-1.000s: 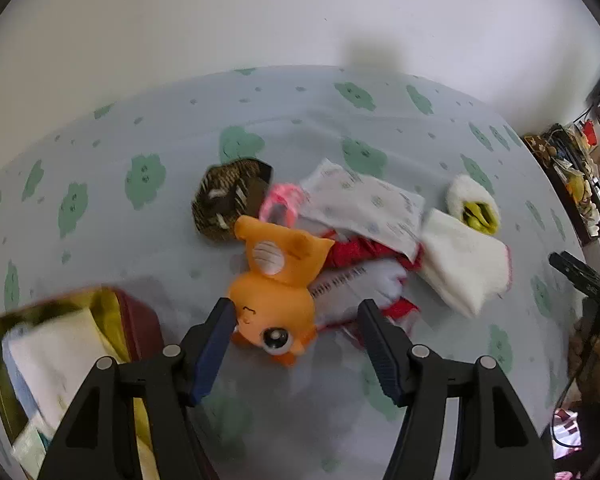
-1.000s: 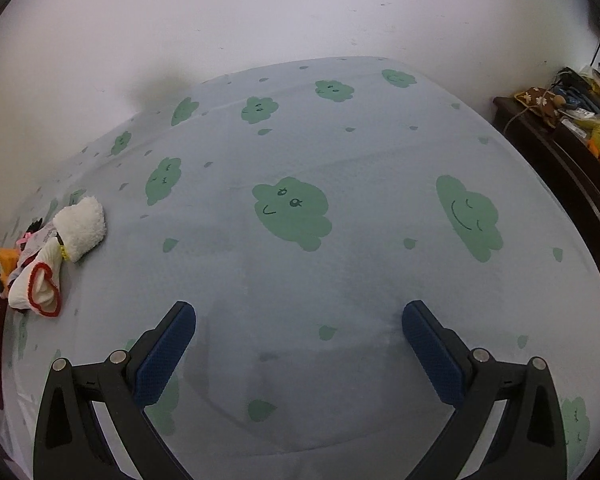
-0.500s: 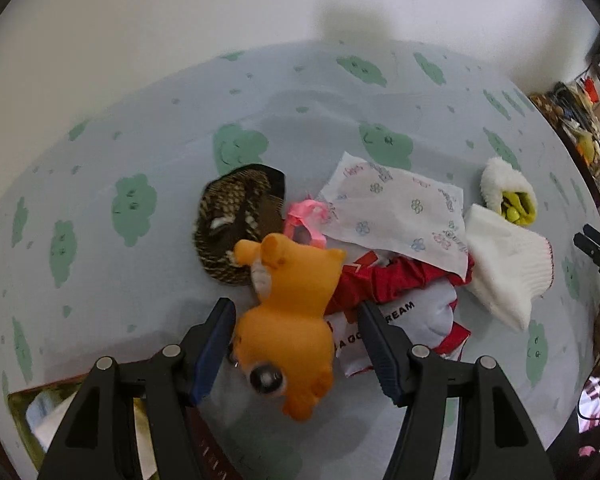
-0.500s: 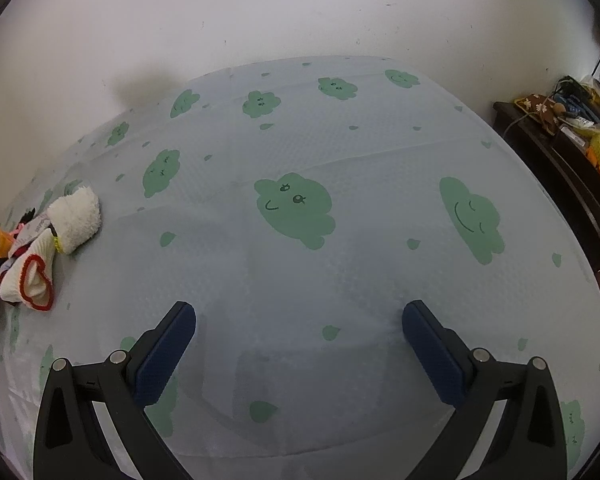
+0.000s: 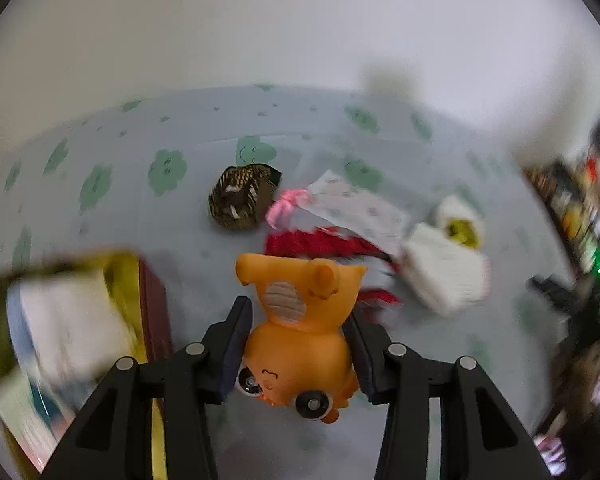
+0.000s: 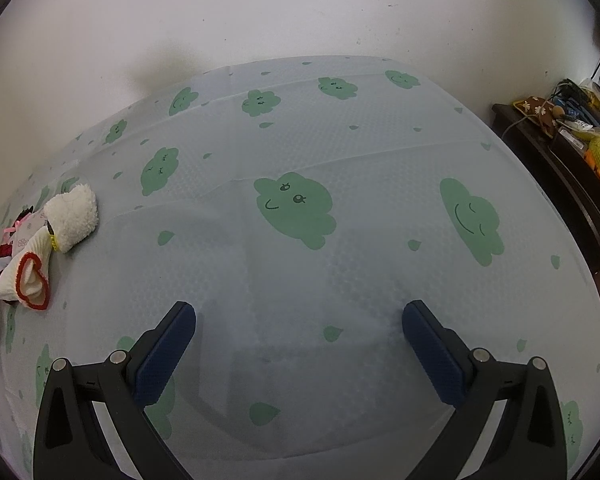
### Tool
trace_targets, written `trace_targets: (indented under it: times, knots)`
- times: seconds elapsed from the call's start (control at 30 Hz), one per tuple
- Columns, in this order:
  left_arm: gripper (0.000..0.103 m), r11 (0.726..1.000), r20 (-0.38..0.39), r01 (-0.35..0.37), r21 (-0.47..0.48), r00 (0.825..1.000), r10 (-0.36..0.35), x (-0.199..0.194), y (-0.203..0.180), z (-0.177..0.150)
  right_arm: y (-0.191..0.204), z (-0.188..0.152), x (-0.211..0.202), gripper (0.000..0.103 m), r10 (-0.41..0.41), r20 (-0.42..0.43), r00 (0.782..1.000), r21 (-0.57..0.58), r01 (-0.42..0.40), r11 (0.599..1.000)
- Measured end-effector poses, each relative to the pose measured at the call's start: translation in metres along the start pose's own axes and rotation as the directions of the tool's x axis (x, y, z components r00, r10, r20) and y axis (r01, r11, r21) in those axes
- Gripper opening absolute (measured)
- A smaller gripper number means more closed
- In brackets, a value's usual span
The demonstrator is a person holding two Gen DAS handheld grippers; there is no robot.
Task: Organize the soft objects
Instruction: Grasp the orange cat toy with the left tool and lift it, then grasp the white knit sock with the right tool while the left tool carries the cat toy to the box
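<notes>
My left gripper (image 5: 298,330) is shut on an orange plush toy (image 5: 300,320) and holds it upside down above the bed. Behind it lies a pile of soft things: a brown woven pouch (image 5: 242,200), a pink bow (image 5: 286,204), a floral white cloth (image 5: 360,210), a red and white garment (image 5: 328,246), a white sock (image 5: 446,280) and a fluffy white piece with yellow inside (image 5: 460,222). A red box (image 5: 150,308) with folded cloths inside sits at the lower left. My right gripper (image 6: 298,344) is open and empty over bare sheet; the white sock (image 6: 26,272) and fluffy piece (image 6: 74,216) lie far to its left.
The bed has a pale blue sheet (image 6: 300,272) with green cloud faces and stands against a white wall. A dark wooden shelf (image 6: 560,176) with clutter stands at the right edge of the bed. The left wrist view is blurred by motion.
My left gripper has shut on the orange plush toy and lifted it off the pile, and the red box has come back into view at the left. The right gripper has stayed nearly still.
</notes>
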State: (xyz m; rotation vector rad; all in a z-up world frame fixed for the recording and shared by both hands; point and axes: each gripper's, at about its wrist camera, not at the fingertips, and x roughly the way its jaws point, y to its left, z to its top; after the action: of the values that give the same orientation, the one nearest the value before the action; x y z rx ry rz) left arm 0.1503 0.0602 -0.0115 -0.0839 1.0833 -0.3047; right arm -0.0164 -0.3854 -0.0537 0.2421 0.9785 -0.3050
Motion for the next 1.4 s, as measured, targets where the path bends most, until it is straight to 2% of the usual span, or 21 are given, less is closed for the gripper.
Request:
trace_targets:
  times: [0.1,0.3,0.37,0.43,0.53,0.6,0.7,0.8,0.87,1.0,1.03,1.07,1.17,1.23,1.3,1.37,1.4]
  knots:
    - [0.048,0.995,0.016,0.060,-0.079,0.998,-0.059,-0.017,-0.010,-0.032,-0.002,0.000,-0.001,0.103,0.021,0.006,1.000,0.007,-0.021,1.000]
    - [0.048,0.989,-0.005,0.088,-0.115,0.996,-0.089,-0.029,-0.040,-0.085,0.002,-0.002,-0.007,0.103,0.109,0.028,0.994,-0.009,-0.108,0.994]
    - [0.048,0.989,-0.008,0.082,-0.121,0.997,-0.083,-0.033,-0.049,-0.100,0.014,-0.005,-0.015,0.103,0.164,0.049,0.985,-0.059,-0.161,0.985]
    - [0.048,0.987,-0.012,0.094,-0.127,0.995,-0.096,-0.037,-0.053,-0.110,0.035,-0.008,-0.027,0.103,0.242,0.063,0.968,-0.158,-0.229,0.960]
    - [0.049,0.985,-0.007,0.108,-0.133,0.994,-0.110,-0.044,-0.058,-0.120,0.082,-0.013,-0.046,0.103,0.394,0.016,0.919,-0.345,-0.365,0.865]
    - [0.049,0.986,-0.002,0.104,-0.129,0.994,-0.105,-0.050,-0.060,-0.124,0.119,-0.012,-0.058,0.103,0.468,-0.038,0.883,-0.462,-0.431,0.775]
    - [0.049,0.984,-0.007,0.108,-0.140,0.994,-0.110,-0.054,-0.059,-0.128,0.163,-0.009,-0.072,0.103,0.509,-0.088,0.856,-0.588,-0.457,0.667]
    - [0.049,0.982,0.004,0.117,-0.151,0.993,-0.118,-0.060,-0.057,-0.131,0.202,0.001,-0.070,0.102,0.485,-0.111,0.867,-0.680,-0.422,0.599]
    - [0.049,0.980,0.012,0.114,-0.162,0.993,-0.114,-0.063,-0.054,-0.133,0.215,0.008,-0.061,0.100,0.478,-0.146,0.866,-0.694,-0.434,0.574]
    - [0.049,0.976,0.020,0.131,-0.171,0.991,-0.130,-0.067,-0.051,-0.135,0.233,0.014,-0.037,0.087,0.419,-0.185,0.889,-0.714,-0.415,0.564]
    - [0.049,0.976,0.023,0.133,-0.171,0.991,-0.131,-0.068,-0.050,-0.136,0.236,0.013,-0.033,0.077,0.406,-0.196,0.893,-0.719,-0.412,0.560]
    - [0.049,0.976,0.024,0.139,-0.169,0.990,-0.137,-0.068,-0.050,-0.136,0.243,0.011,-0.025,0.072,0.380,-0.200,0.903,-0.730,-0.396,0.557]
    - [0.049,0.974,0.034,0.146,-0.172,0.989,-0.142,-0.072,-0.050,-0.138,0.257,0.006,-0.004,0.072,0.293,-0.218,0.931,-0.762,-0.350,0.544]
    - [0.049,0.974,0.042,0.152,-0.169,0.988,-0.147,-0.076,-0.050,-0.139,0.261,0.005,0.004,0.071,0.265,-0.228,0.937,-0.769,-0.341,0.541]
    - [0.049,0.974,0.055,0.149,-0.170,0.988,-0.142,-0.082,-0.048,-0.140,0.263,0.003,0.011,0.061,0.232,-0.238,0.943,-0.774,-0.329,0.542]
    - [0.049,0.971,0.068,0.157,-0.182,0.987,-0.147,-0.090,-0.044,-0.141,0.262,0.003,0.013,0.046,0.208,-0.217,0.954,-0.783,-0.297,0.547]
    - [0.049,0.970,0.075,0.158,-0.186,0.986,-0.146,-0.094,-0.042,-0.141,0.260,0.004,0.011,0.042,0.210,-0.209,0.955,-0.779,-0.293,0.554]
